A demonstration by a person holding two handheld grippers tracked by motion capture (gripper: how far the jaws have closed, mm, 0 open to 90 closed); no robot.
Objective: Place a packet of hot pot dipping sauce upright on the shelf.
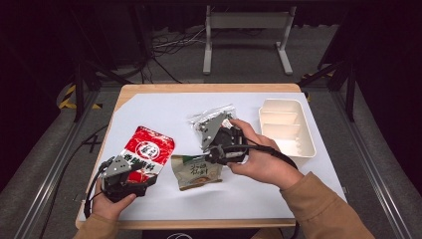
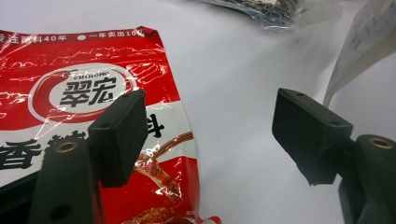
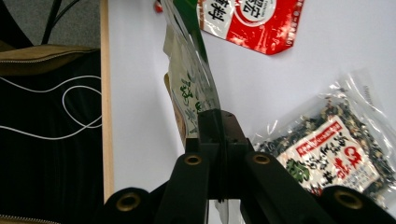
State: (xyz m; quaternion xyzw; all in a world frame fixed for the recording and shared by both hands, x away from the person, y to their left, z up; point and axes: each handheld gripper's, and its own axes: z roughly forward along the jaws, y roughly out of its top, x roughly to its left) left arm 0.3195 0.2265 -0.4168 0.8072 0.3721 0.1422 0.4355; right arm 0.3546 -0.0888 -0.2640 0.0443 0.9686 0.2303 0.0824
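three packets are counted on the table (image 1: pixel 149 104): one red packet (image 1: pixel 148 149) at left, one green-and-beige packet (image 1: pixel 195 172) pinched by the right gripper (image 3: pixel 219 135) fingers, one clear packet (image 3: pixel 331 149) far; one white tray (image 1: pixel 287 127) at right. left gripper (image 2: pixel 205 135) fingers are spread, nothing held.

A beige-and-green sachet (image 1: pixel 195 171) with printed characters hangs pinched by its edge in the closed right tongs (image 3: pixel 219 122), lifted at one side, its far end drooping toward the desk (image 1: pixel 164 107).
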